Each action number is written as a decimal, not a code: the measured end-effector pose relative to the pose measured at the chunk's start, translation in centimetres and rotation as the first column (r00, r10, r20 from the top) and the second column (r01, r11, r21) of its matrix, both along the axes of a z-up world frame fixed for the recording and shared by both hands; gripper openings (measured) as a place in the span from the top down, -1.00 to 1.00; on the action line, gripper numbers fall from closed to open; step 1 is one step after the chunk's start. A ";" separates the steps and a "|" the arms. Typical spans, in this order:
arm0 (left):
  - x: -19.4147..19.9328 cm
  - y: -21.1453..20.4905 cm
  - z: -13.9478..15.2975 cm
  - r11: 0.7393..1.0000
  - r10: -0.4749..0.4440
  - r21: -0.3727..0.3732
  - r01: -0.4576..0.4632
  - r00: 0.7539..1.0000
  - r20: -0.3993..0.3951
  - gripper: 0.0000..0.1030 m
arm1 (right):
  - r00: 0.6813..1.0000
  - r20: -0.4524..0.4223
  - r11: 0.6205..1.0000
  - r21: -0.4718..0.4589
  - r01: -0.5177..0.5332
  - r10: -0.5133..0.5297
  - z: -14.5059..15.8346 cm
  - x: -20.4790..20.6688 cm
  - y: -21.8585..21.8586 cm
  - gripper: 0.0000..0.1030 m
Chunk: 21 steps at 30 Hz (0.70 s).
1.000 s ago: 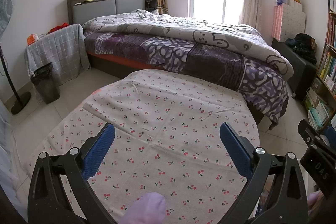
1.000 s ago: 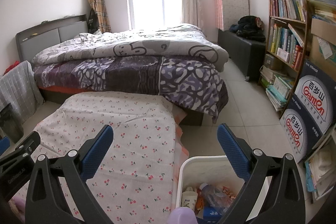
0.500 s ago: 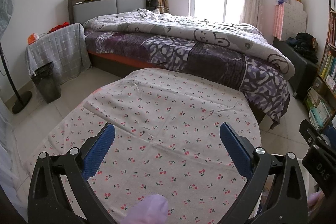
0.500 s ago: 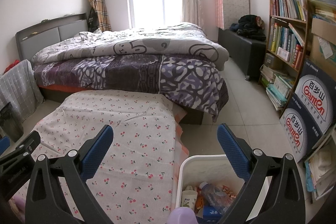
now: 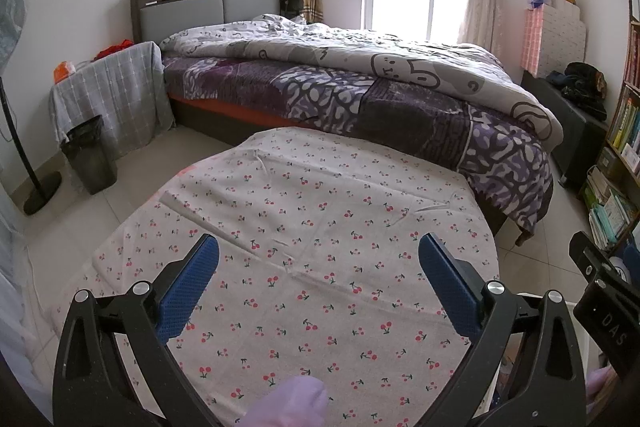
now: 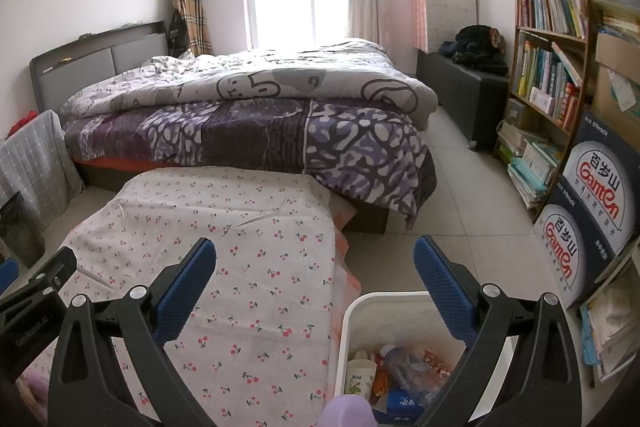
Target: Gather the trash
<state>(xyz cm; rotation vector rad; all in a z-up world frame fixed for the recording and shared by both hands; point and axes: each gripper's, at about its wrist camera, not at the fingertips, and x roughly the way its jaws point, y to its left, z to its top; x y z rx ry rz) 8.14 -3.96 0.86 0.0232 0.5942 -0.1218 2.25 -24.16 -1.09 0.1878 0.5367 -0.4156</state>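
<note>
My left gripper (image 5: 318, 247) is open and empty above a table covered by a cherry-print cloth (image 5: 312, 235). My right gripper (image 6: 314, 251) is open and empty, over the table's right edge and a white bin (image 6: 360, 307) on the floor. The bin holds trash (image 6: 400, 367): a plastic bottle, a small cup, wrappers and a blue pack. The cloth (image 6: 240, 267) shows no loose items in either view. The right gripper's body (image 5: 604, 307) shows at the right edge of the left wrist view.
A bed with a purple patterned quilt (image 5: 380, 99) stands behind the table. A dark waste bin (image 5: 90, 159) and a fan stand (image 5: 28, 163) are at the left. A bookshelf (image 6: 548, 67) and blue printed boxes (image 6: 592, 211) line the right wall. Tiled floor (image 6: 460, 195) lies between bed and shelf.
Both views have shifted very slightly; the grippers stay open and nothing was picked up or released.
</note>
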 end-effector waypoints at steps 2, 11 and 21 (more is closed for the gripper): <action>0.0 0.0 0.0 1.000 0.000 -0.001 0.000 1.000 -0.001 -0.86 | 1.000 -0.005 1.000 0.001 -0.002 0.002 -0.2 0.2 0.0 -0.87; 0.1 0.0 0.1 1.000 -0.004 0.004 0.004 1.000 0.002 -0.86 | 0.999 -0.031 1.000 0.003 -0.011 0.011 -0.4 0.4 0.0 -0.87; -0.7 0.6 -0.1 0.999 -0.034 -0.027 0.034 0.999 -0.007 -0.83 | 0.998 -0.059 1.000 0.019 -0.018 0.019 -0.4 0.9 -0.1 -0.87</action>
